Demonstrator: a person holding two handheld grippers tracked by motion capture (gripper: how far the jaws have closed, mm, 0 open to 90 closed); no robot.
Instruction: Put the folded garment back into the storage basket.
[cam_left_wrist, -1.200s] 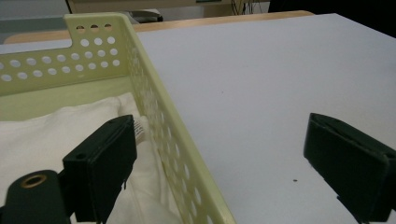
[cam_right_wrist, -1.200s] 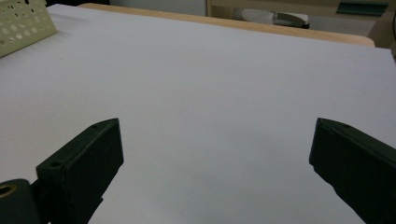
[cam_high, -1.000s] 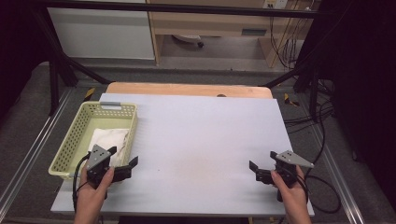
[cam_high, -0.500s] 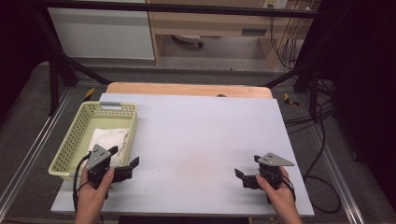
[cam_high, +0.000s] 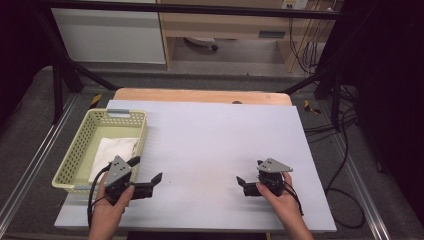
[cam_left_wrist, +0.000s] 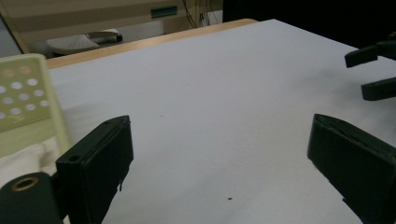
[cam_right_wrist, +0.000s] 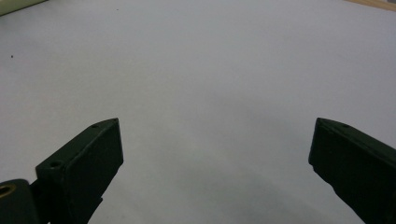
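You are holding a black two-jaw hand-held gripper in each hand over the near edge of the pale grey tabletop. Your left hand-held gripper is sitting just beside the near right corner of the pale yellow perforated plastic basket, with its jaws spread wide and nothing between them; in the left gripper view they are framing bare tabletop. Your left hand is gripping its body from below, and a black cable is looping off its left side.

Your right hand-held gripper is resting low at the right of the tabletop, pointing towards the left one, well apart from it. Its jaws are also spread wide and holding nothing; in the right gripper view they are framing plain grey surface. Your right hand is wrapping around its body, and a grey three-cornered plate is sitting on top.

A folded white cloth is lying flat inside the basket, towards its near end. A light wooden board is showing past the far edge of the tabletop.
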